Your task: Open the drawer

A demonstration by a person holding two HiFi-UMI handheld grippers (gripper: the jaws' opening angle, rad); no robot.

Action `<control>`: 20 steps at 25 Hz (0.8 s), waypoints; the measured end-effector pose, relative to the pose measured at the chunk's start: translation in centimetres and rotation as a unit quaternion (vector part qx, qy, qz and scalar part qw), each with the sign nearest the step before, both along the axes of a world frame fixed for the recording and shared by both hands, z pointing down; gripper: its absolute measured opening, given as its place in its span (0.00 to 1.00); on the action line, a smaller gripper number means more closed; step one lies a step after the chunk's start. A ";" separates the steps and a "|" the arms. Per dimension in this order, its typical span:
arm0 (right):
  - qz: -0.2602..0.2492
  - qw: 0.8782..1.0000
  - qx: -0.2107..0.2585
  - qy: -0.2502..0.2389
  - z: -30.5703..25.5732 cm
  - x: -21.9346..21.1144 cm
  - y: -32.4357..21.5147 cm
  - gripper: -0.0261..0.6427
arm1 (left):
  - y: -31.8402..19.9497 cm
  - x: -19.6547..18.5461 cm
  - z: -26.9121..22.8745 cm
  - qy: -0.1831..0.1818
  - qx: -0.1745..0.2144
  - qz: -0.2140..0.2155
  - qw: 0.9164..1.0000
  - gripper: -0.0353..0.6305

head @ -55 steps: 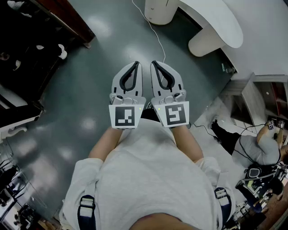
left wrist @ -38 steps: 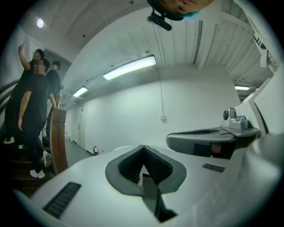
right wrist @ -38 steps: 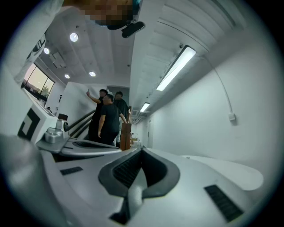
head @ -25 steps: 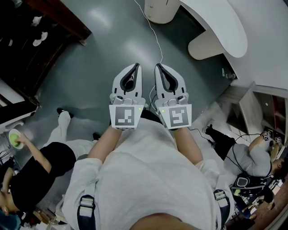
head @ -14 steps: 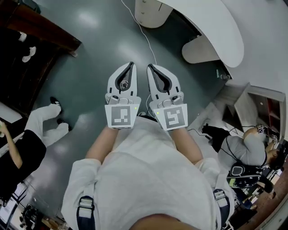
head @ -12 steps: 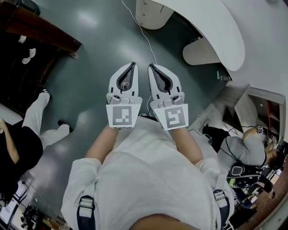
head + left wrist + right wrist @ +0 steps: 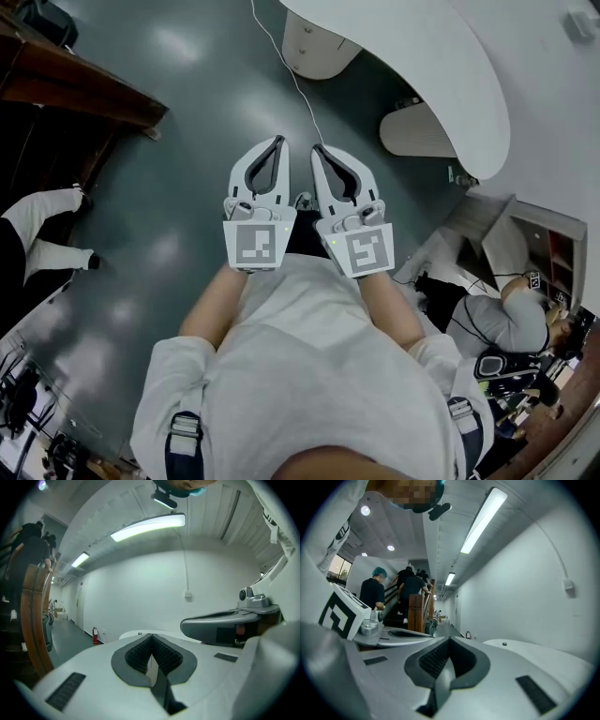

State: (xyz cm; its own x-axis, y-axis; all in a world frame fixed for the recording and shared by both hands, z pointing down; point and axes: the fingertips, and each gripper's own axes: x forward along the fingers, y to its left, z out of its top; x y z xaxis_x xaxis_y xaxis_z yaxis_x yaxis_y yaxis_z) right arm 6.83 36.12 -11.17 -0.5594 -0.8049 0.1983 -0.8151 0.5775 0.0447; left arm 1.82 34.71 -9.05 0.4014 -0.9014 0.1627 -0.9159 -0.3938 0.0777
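Note:
No drawer shows plainly in any view. In the head view my left gripper point(image 7: 277, 142) and right gripper point(image 7: 317, 150) are held side by side in front of the chest, above the grey floor. Both point forward, roughly level. Each one's jaws are shut with nothing between them. The left gripper view shows its ribbed pads point(image 7: 140, 651) pressed together, with the right gripper point(image 7: 229, 623) beside it. In the right gripper view its own pads point(image 7: 433, 658) meet too, and the left gripper point(image 7: 370, 625) lies at the left.
A curved white desk point(image 7: 431, 66) on round pedestals point(image 7: 314, 47) stands ahead to the right. A white cable point(image 7: 300, 89) trails over the floor. Dark wooden stairs point(image 7: 75, 94) rise at the left. One person's legs point(image 7: 47, 234) are at the left; another sits by a shelf unit point(image 7: 553, 253) at the right.
Both grippers have travelled forward together, still shut and side by side. The white desk now lies nearer and farther right. The person at the left has slid toward the left edge.

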 end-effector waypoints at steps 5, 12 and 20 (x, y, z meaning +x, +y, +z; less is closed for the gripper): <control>-0.019 1.000 -0.015 -0.015 1.8 0.9 -4.7 0.06 | -3.7 0.9 1.5 -0.013 0.002 -0.017 1.000 0.06; -0.056 0.998 -0.019 -0.019 3.4 3.7 -11.0 0.06 | -9.9 2.7 4.6 -0.019 -0.022 -0.066 0.997 0.06; -0.072 0.997 -0.036 0.011 10.4 6.7 -17.9 0.06 | -16.6 5.6 11.0 -0.027 -0.029 -0.065 0.997 0.06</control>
